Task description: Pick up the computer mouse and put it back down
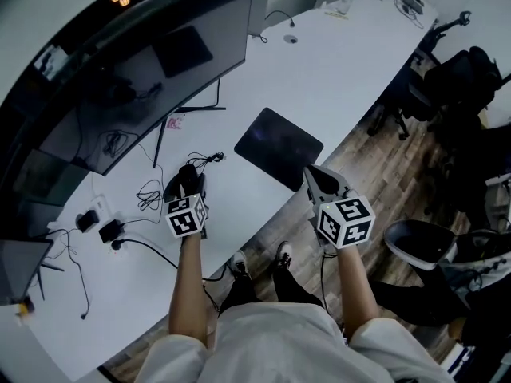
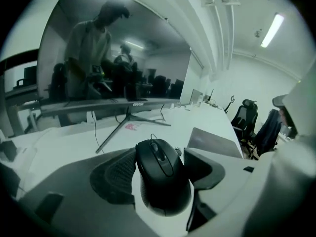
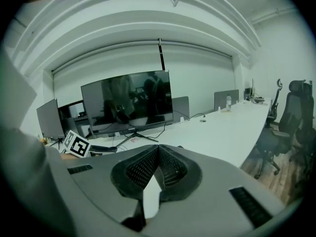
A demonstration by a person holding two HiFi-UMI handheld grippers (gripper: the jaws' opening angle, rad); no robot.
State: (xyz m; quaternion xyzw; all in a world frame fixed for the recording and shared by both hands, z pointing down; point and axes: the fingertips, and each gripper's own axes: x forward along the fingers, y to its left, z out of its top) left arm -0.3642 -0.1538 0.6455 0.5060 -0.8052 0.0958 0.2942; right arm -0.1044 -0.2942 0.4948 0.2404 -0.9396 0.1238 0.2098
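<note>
The black computer mouse (image 2: 162, 174) sits between the two pads of my left gripper (image 2: 160, 168), its sides touching both, its cable running off ahead. In the head view the mouse (image 1: 182, 185) shows as a dark shape at the left gripper (image 1: 188, 175), over the white desk (image 1: 335, 70) just left of the dark mouse pad (image 1: 278, 147). My right gripper (image 1: 313, 174) hovers at the desk's near edge, right of the pad. Its pads meet at the tips in the right gripper view (image 3: 158, 151), with nothing between them.
A wide curved monitor (image 1: 136, 78) on a thin stand fills the desk's far left. Loose cables (image 1: 148, 194) and small black devices (image 1: 100, 226) lie left of the left gripper. Office chairs (image 1: 447, 78) stand on the wooden floor to the right.
</note>
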